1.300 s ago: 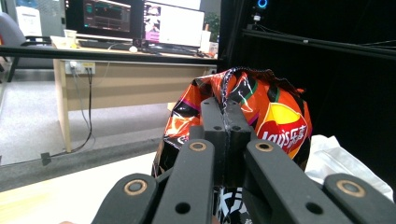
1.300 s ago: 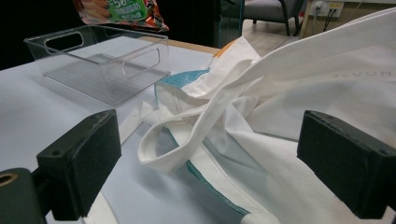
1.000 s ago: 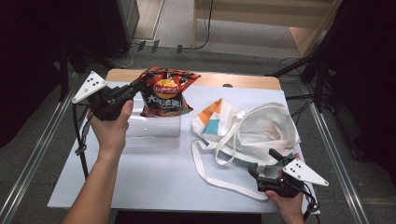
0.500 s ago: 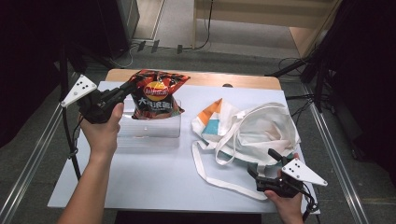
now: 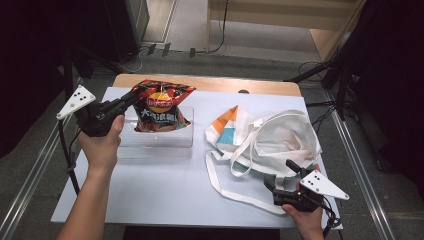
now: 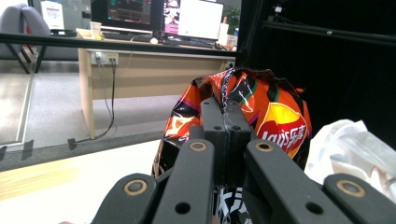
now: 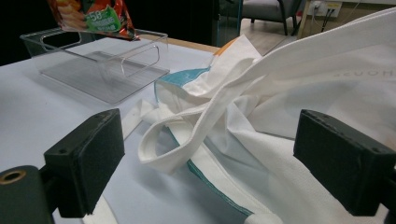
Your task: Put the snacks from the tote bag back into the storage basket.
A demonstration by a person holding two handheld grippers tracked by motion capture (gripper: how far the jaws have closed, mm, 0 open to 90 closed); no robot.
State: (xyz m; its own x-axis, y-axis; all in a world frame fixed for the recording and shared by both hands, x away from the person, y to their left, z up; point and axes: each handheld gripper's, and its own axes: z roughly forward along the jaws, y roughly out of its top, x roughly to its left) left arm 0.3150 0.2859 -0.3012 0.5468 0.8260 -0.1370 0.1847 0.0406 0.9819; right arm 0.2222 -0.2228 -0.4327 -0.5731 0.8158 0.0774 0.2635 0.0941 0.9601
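Bottom right of the high view, the right gripper sits with jaws spread wide, nothing in them, by the white tote bag. Upper left, the left gripper is clamped on the chip bag, held over the clear plastic bin

Red-orange chip bag, crinkled, upright, pinched at its top edge, above clear plastic bin

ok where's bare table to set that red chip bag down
Bare white table lies in front of the clear plastic bin, left of the white canvas tote bag. The right side is crowded by the tote and its straps.
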